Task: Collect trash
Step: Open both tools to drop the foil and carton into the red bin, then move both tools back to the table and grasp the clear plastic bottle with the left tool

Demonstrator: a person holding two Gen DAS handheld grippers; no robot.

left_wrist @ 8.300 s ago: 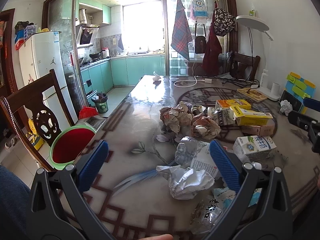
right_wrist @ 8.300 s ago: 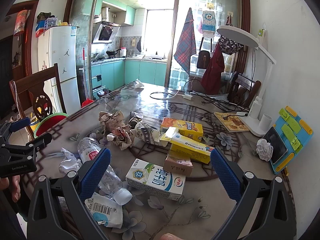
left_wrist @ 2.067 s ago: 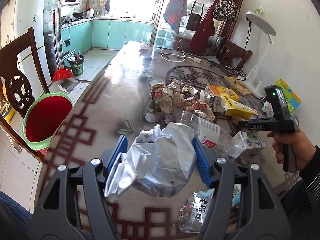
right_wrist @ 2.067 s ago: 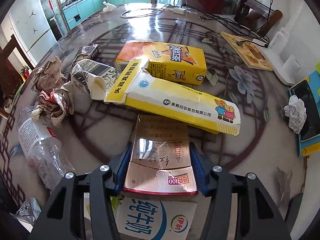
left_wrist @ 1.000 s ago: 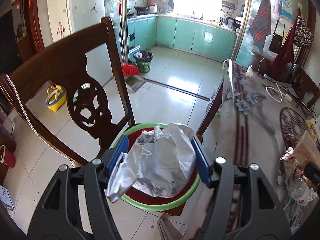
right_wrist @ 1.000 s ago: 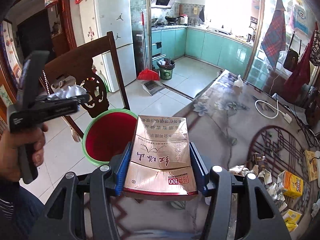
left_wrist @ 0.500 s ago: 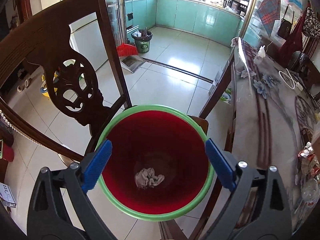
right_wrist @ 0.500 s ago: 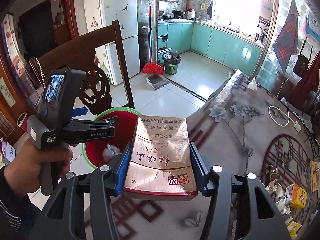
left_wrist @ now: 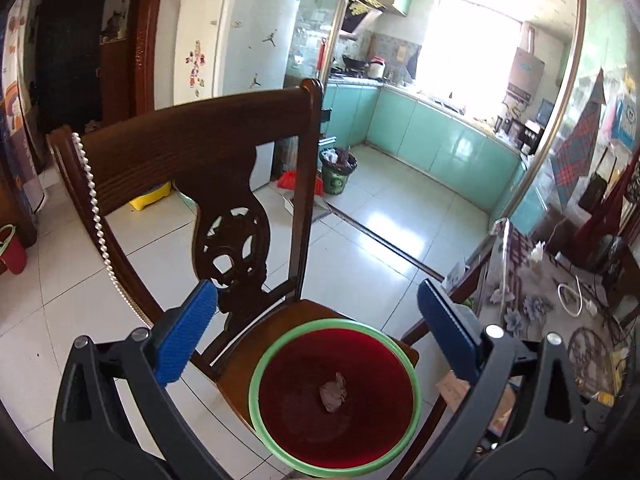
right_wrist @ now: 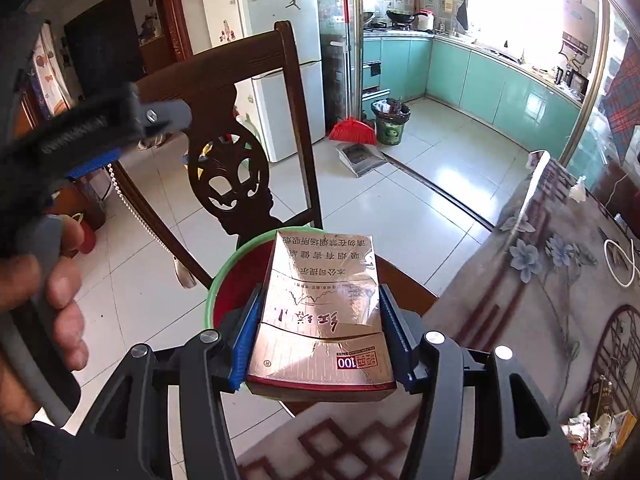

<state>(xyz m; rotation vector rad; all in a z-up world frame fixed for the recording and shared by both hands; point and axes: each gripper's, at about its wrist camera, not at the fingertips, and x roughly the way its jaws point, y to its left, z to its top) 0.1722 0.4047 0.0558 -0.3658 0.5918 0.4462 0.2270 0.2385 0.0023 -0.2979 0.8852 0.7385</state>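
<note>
A red bin with a green rim (left_wrist: 335, 396) stands on a wooden chair seat. A crumpled wad of paper (left_wrist: 333, 392) lies at its bottom. My left gripper (left_wrist: 320, 328) is open and empty, held above and behind the bin. My right gripper (right_wrist: 318, 334) is shut on a copper-coloured carton (right_wrist: 320, 308), held over the near side of the bin's rim (right_wrist: 224, 276). The left gripper (right_wrist: 92, 136) shows at the left of the right wrist view, raised beside the chair back.
The dark carved chair back (left_wrist: 224, 184) rises behind the bin. The patterned table (right_wrist: 540, 280) lies to the right, with leftover trash (right_wrist: 592, 436) at its near edge. A small bin and red broom (right_wrist: 360, 128) stand on the tiled kitchen floor.
My left gripper dropped the crumpled paper into the bin, opened, then lifted back. My right gripper carried the carton from the table to over the bin's rim.
</note>
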